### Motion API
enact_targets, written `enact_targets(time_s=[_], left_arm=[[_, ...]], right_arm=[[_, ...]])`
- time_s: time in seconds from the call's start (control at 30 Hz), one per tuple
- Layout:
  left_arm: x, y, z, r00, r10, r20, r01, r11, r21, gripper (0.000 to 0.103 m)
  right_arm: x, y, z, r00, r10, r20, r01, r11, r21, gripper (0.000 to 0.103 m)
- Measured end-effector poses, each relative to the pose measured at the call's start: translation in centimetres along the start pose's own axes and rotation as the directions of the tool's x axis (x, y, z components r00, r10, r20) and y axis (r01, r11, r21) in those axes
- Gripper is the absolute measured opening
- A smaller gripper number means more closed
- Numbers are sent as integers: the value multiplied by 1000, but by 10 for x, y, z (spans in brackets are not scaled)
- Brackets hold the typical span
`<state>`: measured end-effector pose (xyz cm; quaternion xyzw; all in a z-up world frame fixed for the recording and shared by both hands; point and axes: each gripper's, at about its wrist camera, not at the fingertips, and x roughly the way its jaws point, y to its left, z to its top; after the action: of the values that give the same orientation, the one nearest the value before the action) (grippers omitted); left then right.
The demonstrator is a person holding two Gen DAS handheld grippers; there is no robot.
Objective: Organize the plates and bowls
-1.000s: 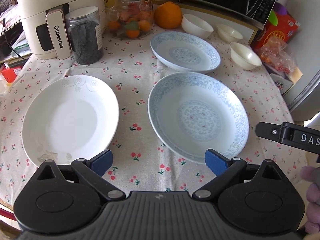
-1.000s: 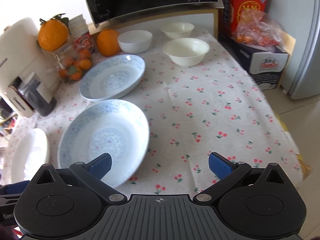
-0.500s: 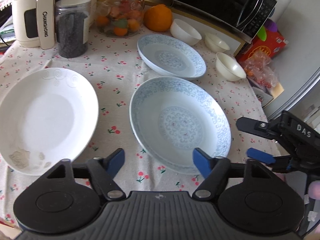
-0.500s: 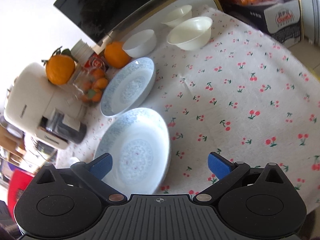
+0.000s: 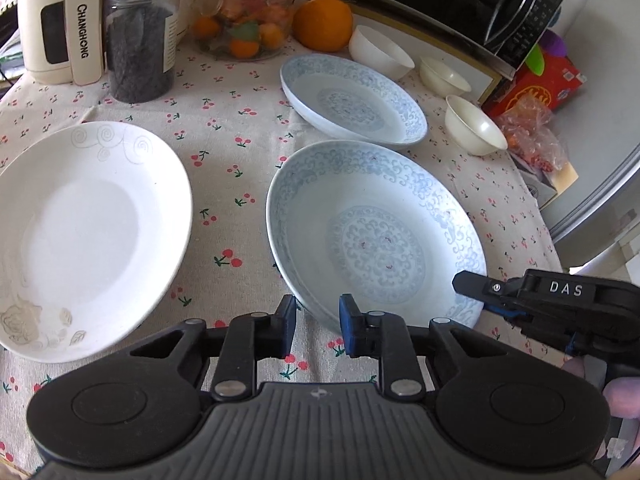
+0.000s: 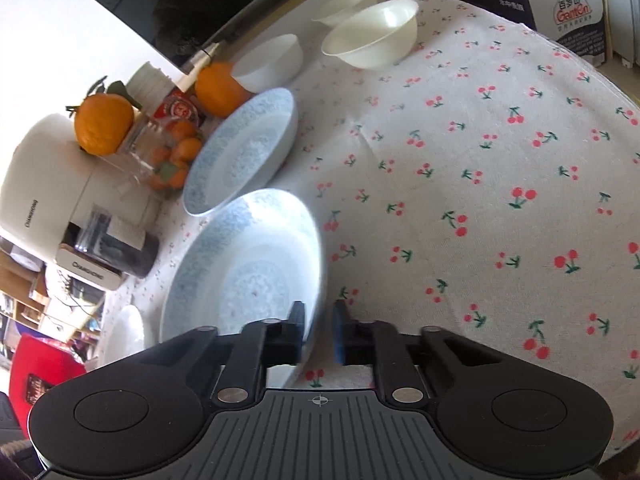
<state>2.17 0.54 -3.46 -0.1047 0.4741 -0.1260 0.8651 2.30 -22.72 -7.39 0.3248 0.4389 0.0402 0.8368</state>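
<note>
The near blue-patterned plate (image 5: 376, 240) (image 6: 240, 276) lies on the cherry-print cloth. My left gripper (image 5: 318, 320) is shut on its near rim, one pad on each side. At the plate's right rim, my right gripper (image 5: 476, 292) (image 6: 319, 326) is shut on the edge. A second blue-patterned plate (image 5: 352, 100) (image 6: 244, 152) sits just behind it. To the left lies a white plate (image 5: 80, 232) (image 6: 124, 332). Three white bowls (image 5: 380, 58) (image 5: 444, 76) (image 5: 474, 128) stand at the back right.
Along the back stand a cream appliance (image 5: 60, 20), a dark jar (image 5: 140, 40), a glass jar of fruit (image 5: 248, 20), an orange (image 5: 322, 22) and a microwave (image 5: 440, 0). The table edge (image 5: 532, 208) drops off at the right, beside boxes and a bag.
Both grippers went from wide open to closed on the near blue plate's rim. Both came lower and closer to the plate, and the right one rolled.
</note>
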Motion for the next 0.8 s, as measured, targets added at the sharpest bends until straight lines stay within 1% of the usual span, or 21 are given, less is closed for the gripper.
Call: enact_targets(time_s=[0.07,0.3,0.53,0.8], left_arm=[[1,-2,0,1000,-2,-2,2,1000,12,21],[8,-15,1,1000,-23,-14,24,999,44,21],[16,-25,4,999,-31,-21,32,998,50,21],[20,-29,7,999,-30,-19,31,999,41,21]], right_arm=[[-1,3,1,1000,-25,8,25,999,-20,10],[-8,-7,8,998,-63,6,62,998,24,10],[-8,-15,19,996,-86,6,86,996,31,9],[-4,-19,29,996,-92,-2,92,995,39,10]])
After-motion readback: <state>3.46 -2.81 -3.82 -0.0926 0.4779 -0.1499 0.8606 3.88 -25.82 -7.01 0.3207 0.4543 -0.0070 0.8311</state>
